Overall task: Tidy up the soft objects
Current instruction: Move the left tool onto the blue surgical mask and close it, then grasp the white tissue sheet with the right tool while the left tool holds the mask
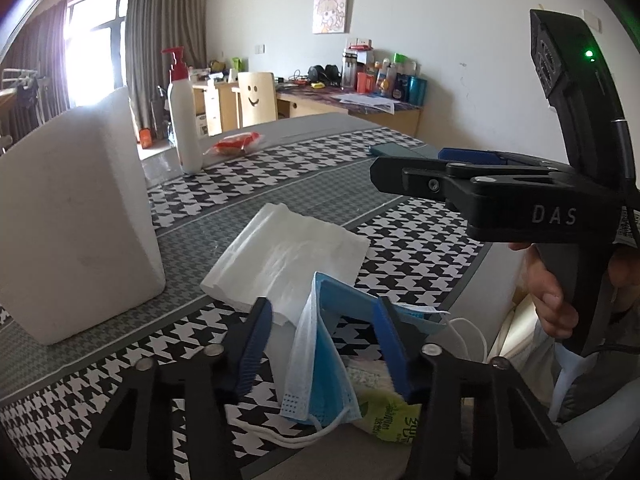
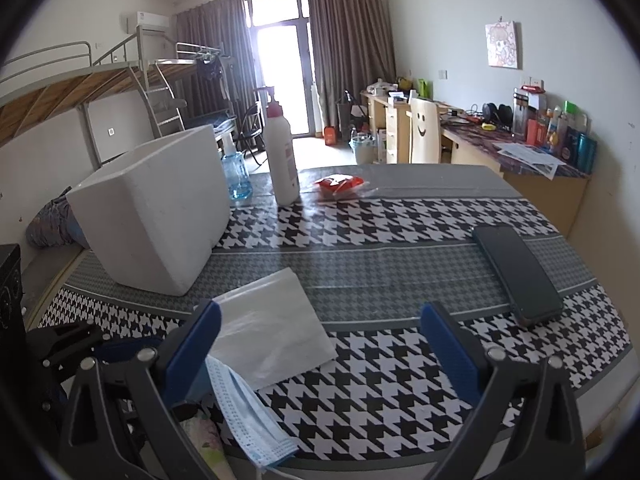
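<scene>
the blue face mask [image 1: 320, 360] sits between the half-closed left claw [image 1: 324, 344], pads not touching; right claw [image 2: 320, 340] wide.

Daylit room, strong fisheye warp, blown-out window.
Light comes from the far window [image 1: 94, 46] / balcony door [image 2: 280, 76], both overexposed with flare onto the curtains [image 2: 344, 52]. Soft shadows under the foam box [image 2: 160, 208]. Edges bend and vignette black. Tablecloth [image 2: 400, 368] sharp; green glare on the left view's upper right rim.
</scene>
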The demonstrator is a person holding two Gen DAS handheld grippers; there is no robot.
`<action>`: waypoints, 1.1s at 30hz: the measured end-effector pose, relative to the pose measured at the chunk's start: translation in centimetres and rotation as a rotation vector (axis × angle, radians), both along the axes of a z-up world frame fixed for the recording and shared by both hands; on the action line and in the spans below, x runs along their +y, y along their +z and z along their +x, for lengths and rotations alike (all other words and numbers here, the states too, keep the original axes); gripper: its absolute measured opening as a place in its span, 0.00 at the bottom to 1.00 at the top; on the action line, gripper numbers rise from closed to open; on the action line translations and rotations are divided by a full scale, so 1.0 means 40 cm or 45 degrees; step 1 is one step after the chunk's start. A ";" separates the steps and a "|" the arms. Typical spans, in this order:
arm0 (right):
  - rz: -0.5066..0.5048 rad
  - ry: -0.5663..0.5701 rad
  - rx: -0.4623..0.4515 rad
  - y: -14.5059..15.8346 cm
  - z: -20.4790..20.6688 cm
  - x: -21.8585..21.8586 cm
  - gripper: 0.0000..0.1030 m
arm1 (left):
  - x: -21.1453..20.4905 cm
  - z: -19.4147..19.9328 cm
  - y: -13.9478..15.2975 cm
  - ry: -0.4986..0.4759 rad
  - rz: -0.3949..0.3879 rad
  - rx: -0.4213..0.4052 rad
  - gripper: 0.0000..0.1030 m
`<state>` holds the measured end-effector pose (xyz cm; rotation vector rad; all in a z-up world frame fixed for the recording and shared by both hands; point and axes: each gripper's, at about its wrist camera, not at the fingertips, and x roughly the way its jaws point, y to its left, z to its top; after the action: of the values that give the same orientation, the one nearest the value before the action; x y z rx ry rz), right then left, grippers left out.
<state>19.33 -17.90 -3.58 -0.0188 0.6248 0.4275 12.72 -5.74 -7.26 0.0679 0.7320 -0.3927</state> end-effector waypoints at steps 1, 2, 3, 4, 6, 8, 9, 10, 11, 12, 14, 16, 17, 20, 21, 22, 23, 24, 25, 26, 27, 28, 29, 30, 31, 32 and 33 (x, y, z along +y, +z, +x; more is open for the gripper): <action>0.004 0.005 0.001 0.000 -0.001 0.000 0.98 | -0.001 0.003 -0.002 -0.002 -0.001 0.009 0.48; 0.002 0.007 0.002 -0.002 0.001 0.000 0.98 | -0.002 0.005 -0.003 -0.002 0.000 0.014 0.47; 0.000 0.004 0.003 -0.003 0.003 0.002 0.98 | -0.004 0.007 -0.007 -0.005 0.005 0.020 0.46; 0.002 0.003 0.010 -0.005 0.008 0.002 0.98 | -0.005 0.008 -0.009 -0.007 0.010 0.026 0.45; 0.006 0.003 0.019 -0.010 0.012 0.002 0.98 | -0.008 0.009 -0.014 -0.006 0.018 0.037 0.45; 0.009 0.003 0.031 -0.015 0.015 0.001 0.98 | -0.011 0.011 -0.017 -0.012 0.023 0.045 0.42; 0.009 0.004 0.034 -0.017 0.016 0.001 0.98 | -0.014 0.013 -0.018 -0.014 0.030 0.049 0.39; 0.010 0.005 0.035 -0.016 0.019 0.004 0.98 | -0.014 0.012 -0.020 -0.014 0.034 0.053 0.36; 0.012 0.007 0.039 -0.018 0.022 0.004 0.98 | -0.015 0.015 -0.024 -0.011 0.039 0.063 0.34; 0.013 0.009 0.042 -0.021 0.023 0.005 0.98 | -0.016 0.017 -0.026 -0.009 0.042 0.069 0.30; 0.012 0.013 0.048 -0.026 0.027 0.006 0.98 | -0.014 0.020 -0.029 0.002 0.041 0.077 0.24; 0.007 0.018 0.058 -0.031 0.029 0.010 0.98 | -0.013 0.021 -0.031 0.005 0.041 0.079 0.15; 0.004 0.024 0.063 -0.035 0.030 0.012 0.98 | -0.012 0.019 -0.031 0.005 0.039 0.080 0.13; -0.004 0.026 0.080 -0.046 0.040 0.020 0.98 | -0.007 0.020 -0.034 0.008 0.022 0.089 0.07; -0.005 0.029 0.086 -0.047 0.042 0.022 0.98 | -0.005 0.021 -0.036 0.012 0.016 0.097 0.04; -0.007 0.027 0.094 -0.050 0.045 0.023 0.98 | -0.005 0.021 -0.036 0.011 0.013 0.098 0.04; -0.007 0.024 0.099 -0.053 0.046 0.023 0.98 | -0.003 0.020 -0.035 0.010 0.008 0.094 0.04; -0.004 0.023 0.103 -0.054 0.045 0.022 0.98 | 0.000 0.017 -0.030 0.009 -0.004 0.084 0.04; 0.000 0.025 0.108 -0.056 0.044 0.021 0.98 | 0.002 0.014 -0.026 0.006 -0.011 0.077 0.04; 0.001 0.026 0.109 -0.056 0.043 0.021 0.98 | 0.003 0.011 -0.022 0.008 -0.013 0.071 0.04; -0.002 0.023 0.109 -0.057 0.045 0.020 0.98 | 0.006 0.008 -0.018 0.010 -0.015 0.065 0.04; -0.003 0.019 0.111 -0.058 0.045 0.020 0.98 | 0.010 0.006 -0.014 0.012 -0.017 0.061 0.04; -0.003 0.019 0.114 -0.058 0.046 0.020 0.98 | 0.015 0.003 -0.008 0.018 -0.023 0.055 0.04; -0.002 0.018 0.116 -0.058 0.048 0.021 0.98 | 0.021 0.001 -0.002 0.024 -0.030 0.048 0.04; -0.002 0.020 0.116 -0.058 0.048 0.023 0.98 | 0.028 -0.004 0.006 0.032 -0.040 0.037 0.04; -0.004 0.021 0.115 -0.059 0.048 0.024 0.98 | 0.034 -0.006 0.011 0.036 -0.044 0.030 0.04; -0.005 0.021 0.115 -0.059 0.049 0.027 0.98 | 0.039 -0.010 0.017 0.044 -0.049 0.019 0.04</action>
<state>21.30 -16.83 -5.93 -0.0084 0.7149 0.4446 12.33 -4.16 -6.57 0.0158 0.7390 -0.3746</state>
